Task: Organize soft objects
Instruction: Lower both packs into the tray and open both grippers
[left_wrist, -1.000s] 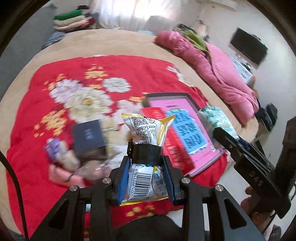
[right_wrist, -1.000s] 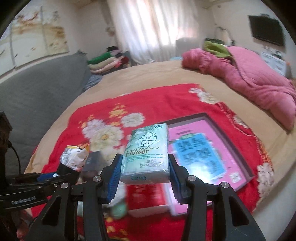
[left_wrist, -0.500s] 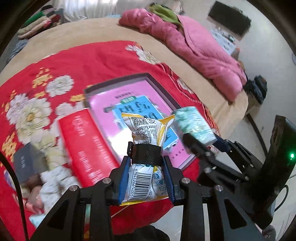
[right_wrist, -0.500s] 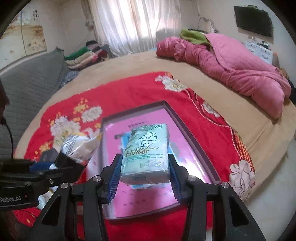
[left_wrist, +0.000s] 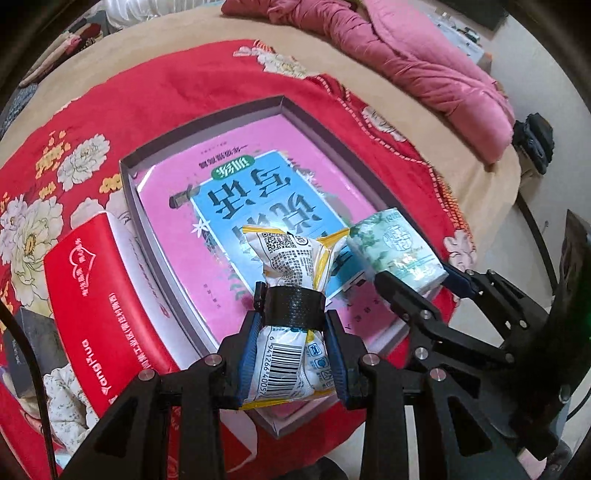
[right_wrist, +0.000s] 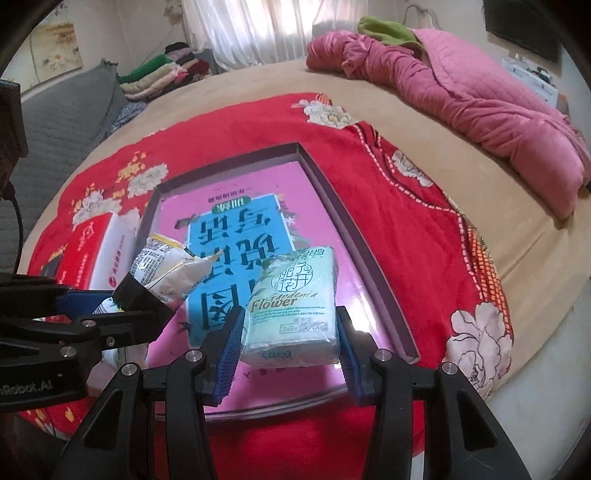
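Observation:
My left gripper is shut on a white and yellow snack packet, pinched at its waist, above the near part of the pink box lid. My right gripper is shut on a pale green tissue pack marked "Flower", held over the lid's near right part. In the left wrist view the tissue pack and the right gripper sit just right of the packet. In the right wrist view the snack packet and the left gripper hang at the left.
The lid lies on a red flowered blanket over a tan bed. A red tissue box lies left of it, with small soft items beside. A pink quilt is heaped at the back right. Folded clothes sit far left.
Both grippers have moved right and down, from over the pile of small items to above the pink lid, each still carrying its pack. The lid now looks larger and closer.

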